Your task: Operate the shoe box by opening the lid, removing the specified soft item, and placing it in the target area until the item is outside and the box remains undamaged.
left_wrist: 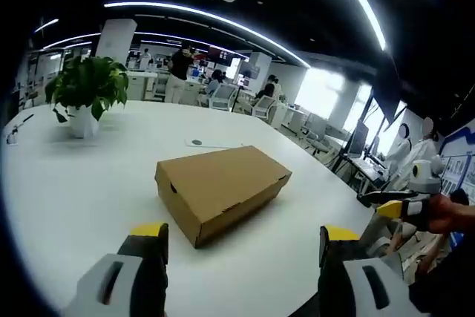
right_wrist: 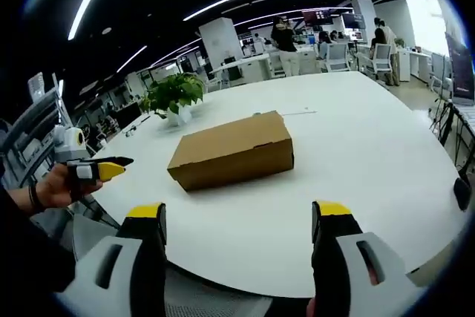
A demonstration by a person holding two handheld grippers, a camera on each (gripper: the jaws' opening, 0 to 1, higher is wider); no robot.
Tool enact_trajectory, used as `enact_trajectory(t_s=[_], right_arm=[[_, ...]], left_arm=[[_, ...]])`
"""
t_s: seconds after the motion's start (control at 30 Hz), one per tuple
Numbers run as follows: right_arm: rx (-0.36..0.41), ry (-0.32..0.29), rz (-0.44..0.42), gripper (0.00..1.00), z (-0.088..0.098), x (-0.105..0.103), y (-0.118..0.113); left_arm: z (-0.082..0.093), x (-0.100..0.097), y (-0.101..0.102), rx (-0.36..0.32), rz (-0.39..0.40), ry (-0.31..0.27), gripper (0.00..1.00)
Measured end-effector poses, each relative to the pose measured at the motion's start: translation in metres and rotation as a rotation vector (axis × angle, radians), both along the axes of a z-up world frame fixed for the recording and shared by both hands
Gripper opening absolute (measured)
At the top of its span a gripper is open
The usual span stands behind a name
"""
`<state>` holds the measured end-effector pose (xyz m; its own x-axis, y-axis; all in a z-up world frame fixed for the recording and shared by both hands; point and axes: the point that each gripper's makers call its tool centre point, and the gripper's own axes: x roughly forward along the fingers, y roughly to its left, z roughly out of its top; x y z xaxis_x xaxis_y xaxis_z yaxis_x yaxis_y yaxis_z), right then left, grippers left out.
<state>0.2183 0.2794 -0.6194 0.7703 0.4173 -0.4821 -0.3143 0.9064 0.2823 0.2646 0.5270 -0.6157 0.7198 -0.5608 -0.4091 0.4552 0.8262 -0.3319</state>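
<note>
A brown cardboard shoe box (left_wrist: 223,187) lies on the white table (left_wrist: 96,183) with its lid down; nothing of its contents shows. My left gripper (left_wrist: 243,246) hangs open in front of the box, short of it, jaws wide apart and holding nothing. In the right gripper view the same shoe box (right_wrist: 234,150) sits mid-table, and my right gripper (right_wrist: 239,224) is open too, near the table's front edge. The left gripper (right_wrist: 100,171) shows at the left there, held in a hand. The right gripper (left_wrist: 401,208) appears at the right of the left gripper view.
A potted green plant (left_wrist: 85,94) in a white pot stands at the far side of the table, and a small round disc (left_wrist: 195,142) lies behind the box. Office chairs (right_wrist: 338,56), desks and several people fill the room beyond. A chair back (right_wrist: 26,135) is near the left hand.
</note>
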Motion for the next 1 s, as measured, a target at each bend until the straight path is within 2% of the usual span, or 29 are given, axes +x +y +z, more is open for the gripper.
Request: enact_trajectory(t_s=[0.2, 0.43, 0.67, 1.0], right_arm=[[0.017, -0.01, 0.0, 0.77, 0.0, 0.0, 0.006], [0.028, -0.008, 0.004, 0.77, 0.0, 0.002, 0.007], [0.033, -0.014, 0.023, 0.77, 0.004, 0.007, 0.014], [0.048, -0.026, 0.02, 0.76, 0.006, 0.009, 0.019]], left_arm=[[-0.005, -0.006, 0.001, 0.016, -0.011, 0.016, 0.85], [0.002, -0.004, 0.001, 0.007, 0.004, 0.001, 0.85], [-0.003, -0.008, 0.004, 0.01, 0.01, 0.011, 0.85], [0.002, -0.005, 0.008, 0.023, 0.006, 0.002, 0.85]])
